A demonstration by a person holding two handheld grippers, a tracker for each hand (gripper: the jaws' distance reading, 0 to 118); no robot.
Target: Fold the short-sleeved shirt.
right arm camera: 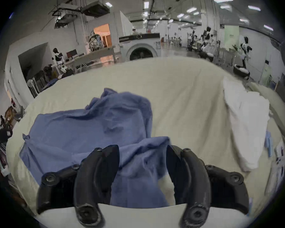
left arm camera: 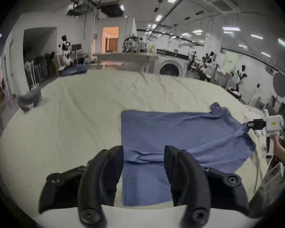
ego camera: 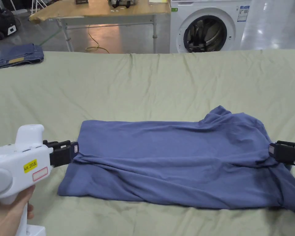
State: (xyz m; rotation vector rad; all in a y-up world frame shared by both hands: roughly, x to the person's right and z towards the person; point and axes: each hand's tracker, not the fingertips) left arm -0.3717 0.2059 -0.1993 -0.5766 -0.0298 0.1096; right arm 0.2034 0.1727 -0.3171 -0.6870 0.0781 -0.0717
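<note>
Both grippers, left gripper point(ego camera: 74, 149) and right gripper point(ego camera: 270, 151), sit open-jawed at opposite ends of the blue shirt point(ego camera: 177, 159), soft floppy stuff, probably best pinched at the edges.

A yellow sticker point(ego camera: 30, 166) on the left gripper point(ego camera: 77, 149) carries dark handwriting that is not clear enough to read. The label point(ego camera: 243, 13) on the washing machine point(ego camera: 205, 18) is too small to read.

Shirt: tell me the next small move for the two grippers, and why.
Probably close both grippers on the cloth. The shirt lies lengthwise on the sheet, already doubled over, and the left gripper and right gripper sit at its two ends with jaws apart and blue fabric between them. Nothing is pinched yet, so a grip likely comes before any lift or fold.
</note>
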